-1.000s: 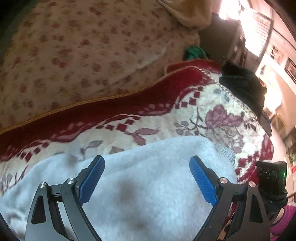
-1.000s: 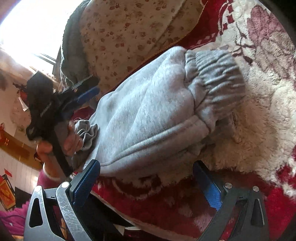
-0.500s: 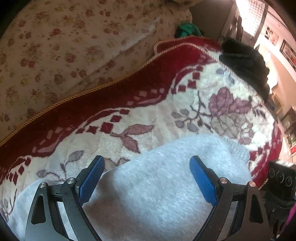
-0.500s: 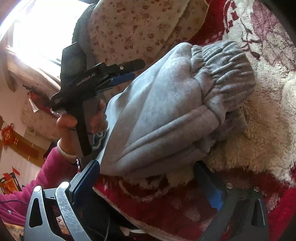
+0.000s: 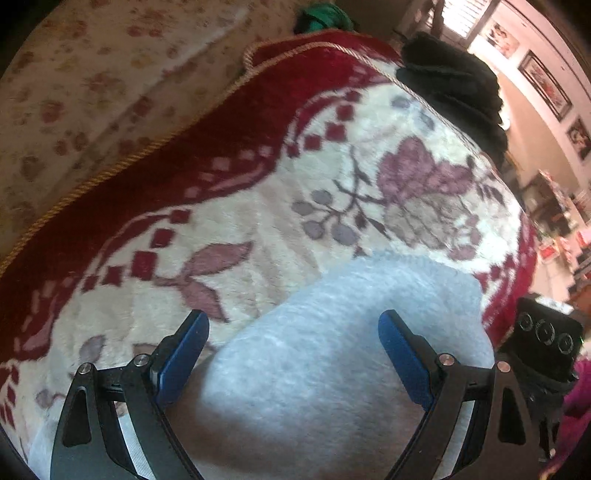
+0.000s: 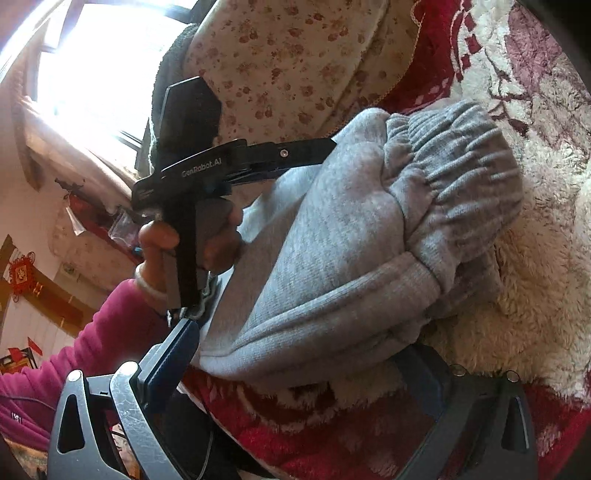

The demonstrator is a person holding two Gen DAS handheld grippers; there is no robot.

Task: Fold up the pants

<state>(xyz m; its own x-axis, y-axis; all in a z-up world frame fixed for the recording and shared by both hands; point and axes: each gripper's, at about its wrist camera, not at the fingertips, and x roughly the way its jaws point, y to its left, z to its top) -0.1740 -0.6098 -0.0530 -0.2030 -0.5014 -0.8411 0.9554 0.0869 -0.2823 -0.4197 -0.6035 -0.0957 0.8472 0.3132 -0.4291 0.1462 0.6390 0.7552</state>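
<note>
The grey sweatpants (image 6: 351, 236) lie folded into a thick bundle on the red and cream floral blanket (image 6: 546, 280), with the elastic waistband (image 6: 454, 162) on the upper right. In the left wrist view the pants (image 5: 332, 369) fill the lower middle. My left gripper (image 5: 293, 356) is open and empty just above the bundle; it also shows in the right wrist view (image 6: 295, 155), over the bundle's far side. My right gripper (image 6: 299, 365) is open and empty at the bundle's near edge, jaws on either side of the folded hem.
A floral cream quilt (image 5: 92, 81) lies beyond the blanket's gold-corded edge. A black garment (image 5: 454, 85) sits at the blanket's far corner and a green item (image 5: 321, 18) behind it. A bright window (image 6: 92, 55) is at upper left.
My left gripper has lifted and swung right over the bundle. My right gripper has moved in closer to the bundle's near edge. Both stay open.
</note>
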